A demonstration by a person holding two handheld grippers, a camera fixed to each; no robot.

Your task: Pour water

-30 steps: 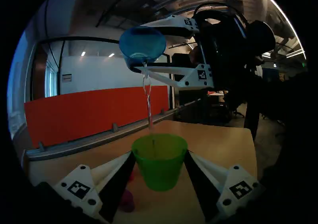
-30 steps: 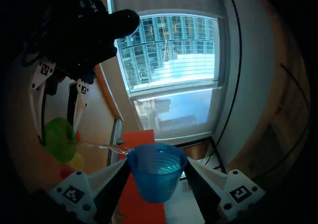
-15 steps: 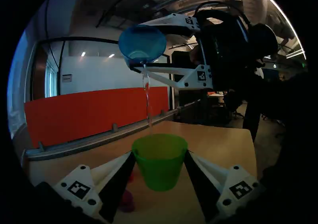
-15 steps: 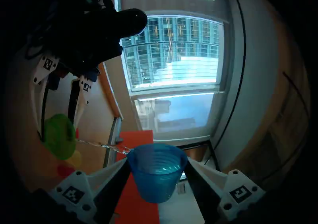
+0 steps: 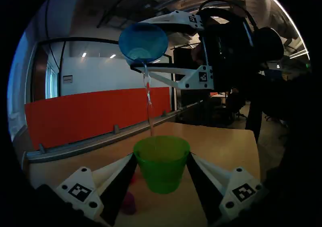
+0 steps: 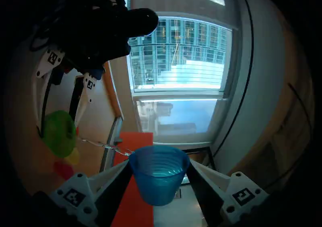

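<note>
In the left gripper view my left gripper is shut on a green cup, held upright just above the wooden table. High above it the right gripper holds a blue cup tipped on its side, and a thin stream of water falls from its rim into the green cup. In the right gripper view my right gripper is shut on the blue cup; water leaves its rim toward the green cup, which the left gripper holds.
A red wall panel and a metal rail run along the table's far edge. Small pink things lie on the table below my left fingers. A large window lies beyond the blue cup. A dark-sleeved hand holds the right gripper.
The blue cup has tipped a little further and risen slightly. Water keeps streaming into the green cup, which has not moved.
</note>
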